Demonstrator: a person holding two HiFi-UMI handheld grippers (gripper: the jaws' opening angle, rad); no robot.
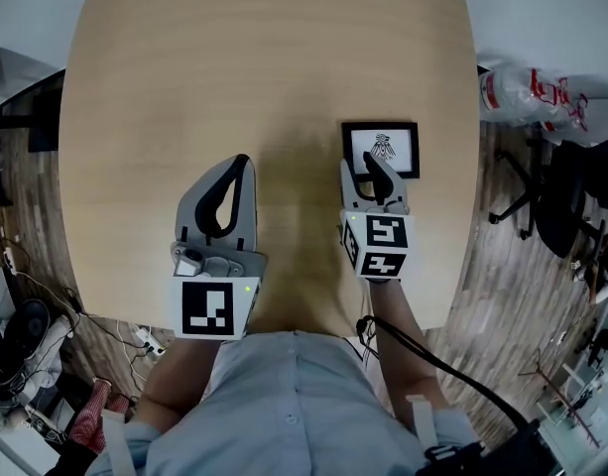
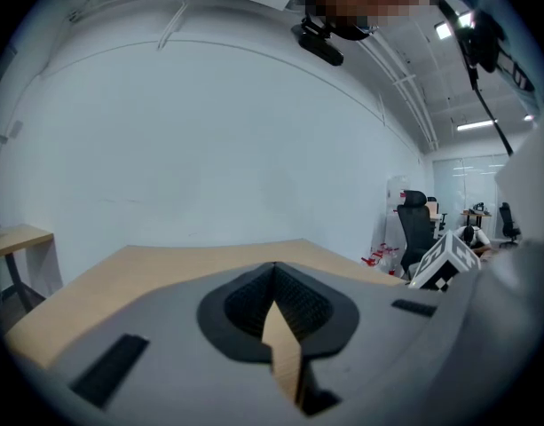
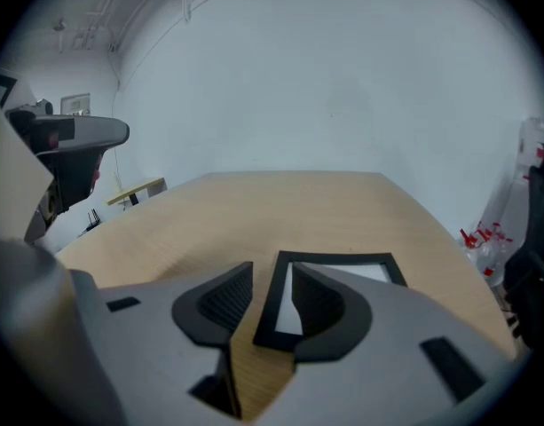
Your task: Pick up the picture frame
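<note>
A black picture frame (image 1: 380,150) with a white print lies flat on the light wooden table (image 1: 234,58), right of the middle. My right gripper (image 1: 363,172) reaches it from the near side. In the right gripper view the right gripper (image 3: 270,278) stands open and the picture frame's (image 3: 342,269) left edge lies between the two fingers, with a gap to each pad. My left gripper (image 1: 242,164) hovers over bare wood to the left of the frame. Seen in its own view, the left gripper (image 2: 273,273) is shut with its tips together and nothing held.
A plastic bag (image 1: 527,92) and a black office chair (image 1: 542,201) stand off the table's right edge. Cables and a power strip (image 1: 145,340) lie on the floor at the lower left. A white wall rises behind the table.
</note>
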